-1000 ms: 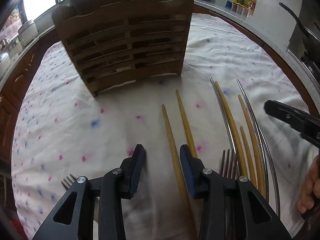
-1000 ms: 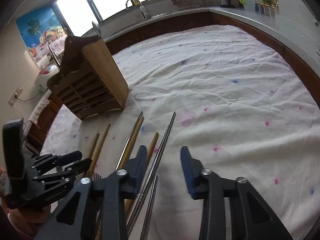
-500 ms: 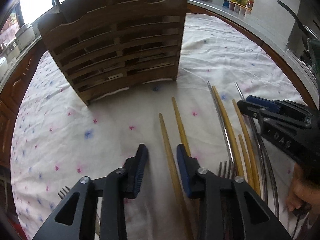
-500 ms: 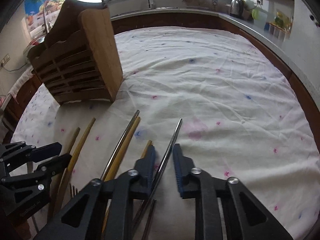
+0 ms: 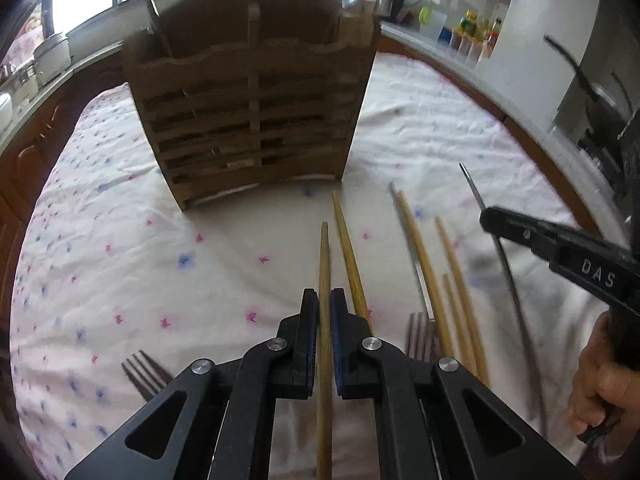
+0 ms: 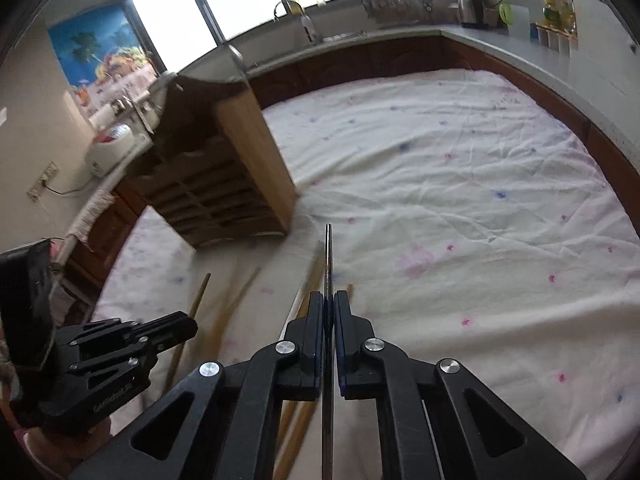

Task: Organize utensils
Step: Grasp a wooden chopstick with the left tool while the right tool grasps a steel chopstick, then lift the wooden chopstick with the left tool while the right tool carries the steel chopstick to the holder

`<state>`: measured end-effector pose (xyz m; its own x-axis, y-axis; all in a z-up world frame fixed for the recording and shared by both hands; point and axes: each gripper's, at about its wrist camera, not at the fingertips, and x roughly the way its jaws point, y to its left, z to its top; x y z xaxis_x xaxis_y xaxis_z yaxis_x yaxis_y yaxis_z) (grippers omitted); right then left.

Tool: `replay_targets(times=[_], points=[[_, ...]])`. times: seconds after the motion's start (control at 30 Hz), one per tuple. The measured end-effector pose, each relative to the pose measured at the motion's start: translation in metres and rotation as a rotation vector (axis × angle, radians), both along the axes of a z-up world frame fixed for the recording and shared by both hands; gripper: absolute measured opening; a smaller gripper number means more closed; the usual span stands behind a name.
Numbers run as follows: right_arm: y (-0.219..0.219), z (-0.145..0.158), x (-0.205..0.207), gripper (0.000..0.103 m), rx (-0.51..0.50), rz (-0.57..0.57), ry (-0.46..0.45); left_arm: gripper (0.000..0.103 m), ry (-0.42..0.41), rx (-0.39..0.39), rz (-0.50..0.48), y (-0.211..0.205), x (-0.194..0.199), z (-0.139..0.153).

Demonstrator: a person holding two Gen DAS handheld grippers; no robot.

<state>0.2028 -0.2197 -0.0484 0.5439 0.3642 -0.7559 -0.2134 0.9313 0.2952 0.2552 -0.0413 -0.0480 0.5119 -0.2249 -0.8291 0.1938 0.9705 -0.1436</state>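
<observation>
Left gripper (image 5: 324,308): jaws just closed down, now clamped on a wooden chopstick (image 5: 323,264), pads pressing both sides, stick running straight out toward 12 and back under the gripper body toward 6. Right gripper (image 6: 328,308): jaws also just closed, nearly touching, pinching a thin metal chopstick (image 6: 328,256) that sticks out toward 12; in the left view its tip pokes past the right gripper's finger at 3. Rest of the utensils lie on the tablecloth (image 5: 120,240): a second wooden chopstick (image 5: 352,264) just beside the held one at 1, more chopsticks (image 5: 456,280) in a loose bundle at 3 to 4, a fork (image 5: 146,372) at 8 beside the left gripper, another fork (image 5: 420,334) at 4, tines only partly visible. Wooden rack (image 5: 256,112) stands upright at 12, well apart from both grippers, with a knife and a ladle already in it. A hand (image 5: 600,396) grips the right gripper at 4.
</observation>
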Motion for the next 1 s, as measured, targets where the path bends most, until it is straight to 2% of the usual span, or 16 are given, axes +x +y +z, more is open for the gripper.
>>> replay_targets(times=[0.33, 0.57, 1.0], points=[[-0.004, 0.038, -0.029, 0.005, 0.047, 0.009, -0.085, 0.004, -0.095, -0.101, 0.031, 0.036, -0.043, 0.051], [-0.003, 0.062, -0.043, 0.005, 0.060, 0.010, -0.139, 0.004, -0.172, -0.133, 0.060, 0.056, -0.077, 0.082], [0.004, 0.096, -0.057, 0.005, 0.064, 0.019, -0.246, 0.004, -0.285, -0.181, 0.090, 0.082, -0.123, 0.118]])
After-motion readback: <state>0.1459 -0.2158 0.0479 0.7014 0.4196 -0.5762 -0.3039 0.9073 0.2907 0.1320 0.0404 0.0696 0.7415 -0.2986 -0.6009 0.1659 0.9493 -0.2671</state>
